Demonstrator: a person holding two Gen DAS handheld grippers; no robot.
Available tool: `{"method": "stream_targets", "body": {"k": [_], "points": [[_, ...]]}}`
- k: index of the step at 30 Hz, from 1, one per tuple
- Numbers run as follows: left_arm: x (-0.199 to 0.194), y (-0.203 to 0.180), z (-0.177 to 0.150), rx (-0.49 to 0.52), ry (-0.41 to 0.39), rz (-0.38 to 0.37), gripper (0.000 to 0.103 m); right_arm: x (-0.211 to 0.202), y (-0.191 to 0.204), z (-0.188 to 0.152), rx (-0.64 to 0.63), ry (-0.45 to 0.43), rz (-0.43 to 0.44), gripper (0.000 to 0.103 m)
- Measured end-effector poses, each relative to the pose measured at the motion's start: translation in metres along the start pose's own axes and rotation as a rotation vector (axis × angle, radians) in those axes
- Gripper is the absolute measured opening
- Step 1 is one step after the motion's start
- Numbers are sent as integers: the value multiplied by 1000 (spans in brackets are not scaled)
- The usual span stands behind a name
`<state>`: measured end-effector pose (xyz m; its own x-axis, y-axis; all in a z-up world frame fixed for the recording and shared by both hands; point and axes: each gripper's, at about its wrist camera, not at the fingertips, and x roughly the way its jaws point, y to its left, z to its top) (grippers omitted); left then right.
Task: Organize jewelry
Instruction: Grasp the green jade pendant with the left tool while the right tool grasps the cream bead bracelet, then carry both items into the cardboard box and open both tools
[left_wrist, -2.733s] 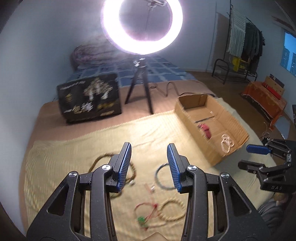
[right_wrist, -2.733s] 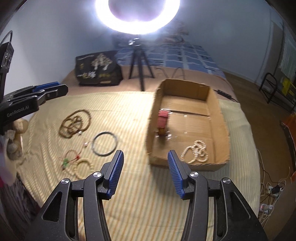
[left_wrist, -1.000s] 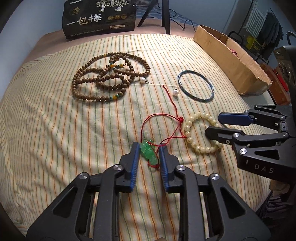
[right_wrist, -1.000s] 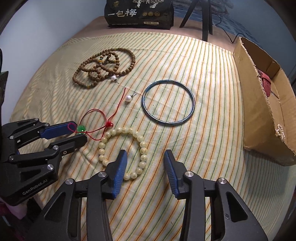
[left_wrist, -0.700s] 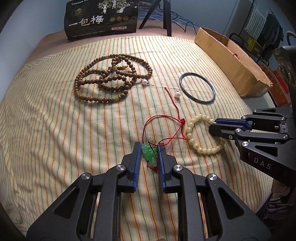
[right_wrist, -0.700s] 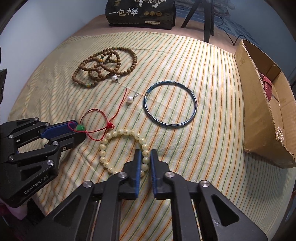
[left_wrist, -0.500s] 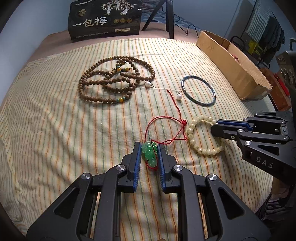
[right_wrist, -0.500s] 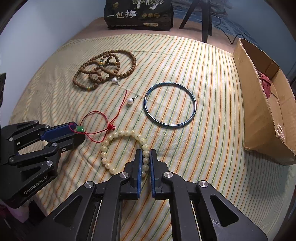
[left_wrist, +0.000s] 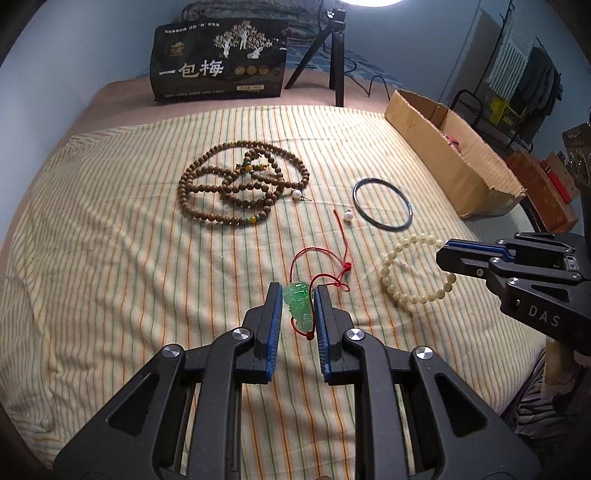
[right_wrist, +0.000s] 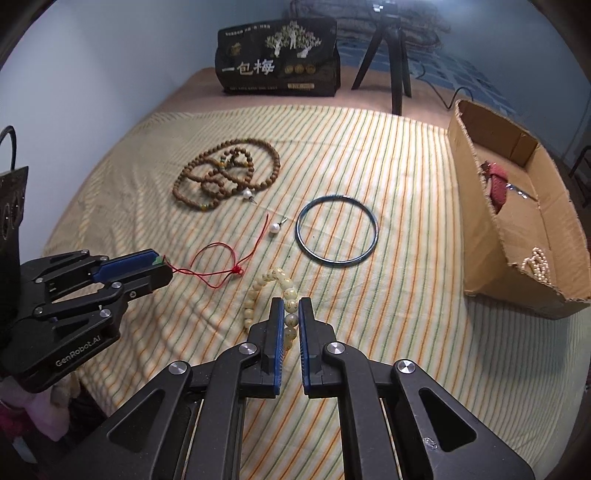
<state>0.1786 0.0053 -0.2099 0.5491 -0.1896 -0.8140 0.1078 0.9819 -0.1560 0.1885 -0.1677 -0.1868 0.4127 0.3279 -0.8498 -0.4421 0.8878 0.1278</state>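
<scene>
— What has your left tool (left_wrist: 297, 309) got?

— It is closed on the green pendant (left_wrist: 298, 304); the pads press both its sides. The red cord (left_wrist: 325, 266) runs from the pendant and loops over the striped sheet (left_wrist: 110, 258) in front of me.

— And the right one?

— My right tool (right_wrist: 291, 321) is clamped on the cream bracelet (right_wrist: 271, 286), a few beads pinched between the pads. In the left view the bracelet (left_wrist: 406, 273) hangs from that tool as an open ring, its far side near the sheet.

— What lies beyond them?

— Just past the cord's end sits a loose pearl (right_wrist: 274, 229), and right of it the dark bangle (right_wrist: 338, 229) lies flat. Further back and to the left are the brown beads (right_wrist: 225, 173), coiled in loops, with a second pearl (right_wrist: 246, 193) touching their near edge.

— Where is the box?

— The cardboard box (right_wrist: 480, 206) stands at the right edge of the sheet, well apart from both tools. Inside I see a red item (right_wrist: 496, 184) towards the back and a pearl string (right_wrist: 537, 266) in the near corner.

— Anything behind?

— A black bag (right_wrist: 277, 66) with white lettering stands at the far end of the bed, a tripod (right_wrist: 391, 59) beside it.
</scene>
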Motion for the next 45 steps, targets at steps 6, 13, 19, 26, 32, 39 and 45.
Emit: {"method": "stream_targets", "body": {"k": [6,13,19,26,32,39,45], "points": [[-15,-4,4,5,-35,-6,16,-17,-6,-3,19,-38,-12,6],[-32,-13,15,7,-83,-34,16,-45,-22,-5,47,-107,-44,6],[-43,-29,29,29,-120,-63,16,-70,-49,-7,98,-161,-80,6],[-47,-51,55,52,-157,-98,16,-93,-80,-4,140,-213,-124,6],[-43,-68,82,73,-187,-121,16,-105,-104,4,169,-250,-149,6],[-32,-90,117,103,-217,-139,16,-111,-131,18,187,-277,-178,6],[-12,-111,146,122,-224,-167,16,-107,-157,30,204,-286,-200,6]]}}
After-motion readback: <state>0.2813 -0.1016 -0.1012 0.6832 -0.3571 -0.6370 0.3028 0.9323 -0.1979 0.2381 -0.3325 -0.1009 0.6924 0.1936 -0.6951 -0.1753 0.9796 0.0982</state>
